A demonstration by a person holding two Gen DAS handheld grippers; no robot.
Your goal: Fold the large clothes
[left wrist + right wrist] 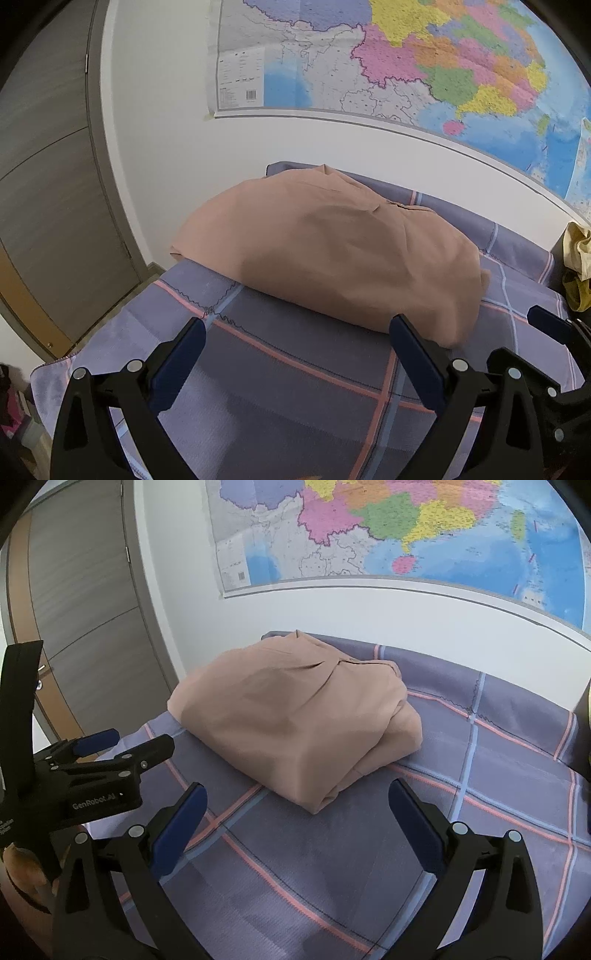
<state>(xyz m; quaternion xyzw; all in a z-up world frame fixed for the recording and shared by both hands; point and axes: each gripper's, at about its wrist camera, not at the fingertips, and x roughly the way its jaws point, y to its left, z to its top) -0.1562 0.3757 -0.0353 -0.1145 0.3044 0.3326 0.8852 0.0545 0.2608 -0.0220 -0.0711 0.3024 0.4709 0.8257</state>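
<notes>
Folded peach garment [295, 720], soft rumpled mound, on checked woven cloth [498, 775]

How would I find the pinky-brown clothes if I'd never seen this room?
Find the big colourful map on the white wall. Below it lies a purple checked cloth. The folded peach garment is the only plain bundle resting on it.

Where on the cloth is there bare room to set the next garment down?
Bare checked cloth lies in front of the folded tan garment, between it and both open grippers. Another free patch is right of the garment, toward the wall. The back left is crowded: the garment reaches the cloth's edge there.
</notes>
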